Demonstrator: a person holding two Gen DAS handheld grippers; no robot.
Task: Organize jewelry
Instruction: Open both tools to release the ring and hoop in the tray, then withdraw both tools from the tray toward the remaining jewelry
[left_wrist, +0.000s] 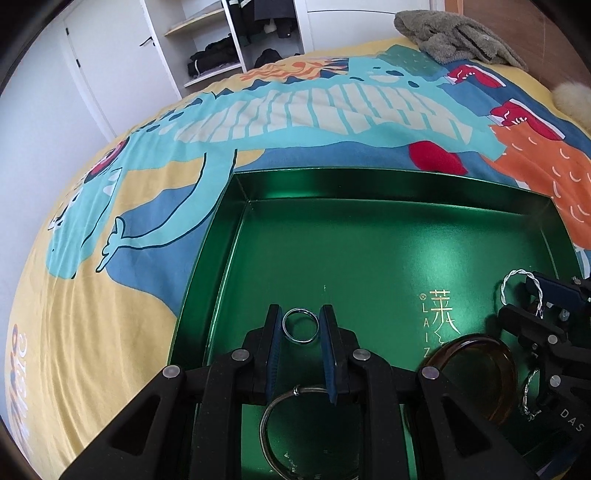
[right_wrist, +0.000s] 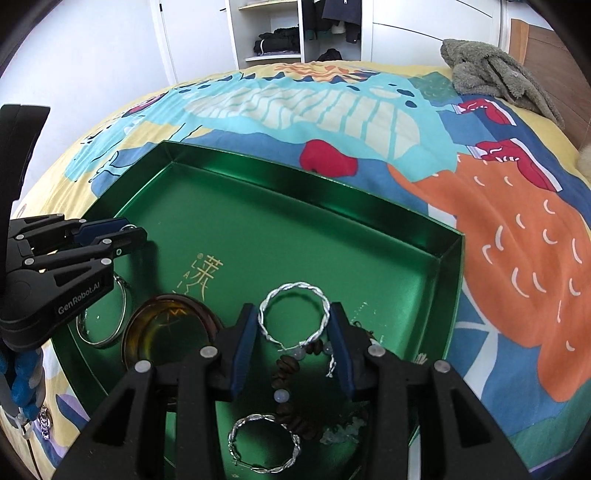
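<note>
My left gripper (left_wrist: 301, 326) is clamped on a small silver ring (left_wrist: 300, 326), its pads touching both sides, just above the floor of the green tray (left_wrist: 332, 251). Under that gripper, nearer me in the tray, lies a thin hoop (left_wrist: 275, 424); an amber bangle (left_wrist: 476, 373) lies to its right, beside the tray's gold lettering (left_wrist: 441, 317).

My right gripper (right_wrist: 293, 326) grasps a twisted silver bracelet (right_wrist: 293, 314), both pads against its sides, over the tray's near right part. Below it on the tray floor are a brown bead bracelet (right_wrist: 286, 384) and a second twisted bracelet (right_wrist: 264, 443). The tray sits on a cartoon bedspread (right_wrist: 517, 240).
</note>
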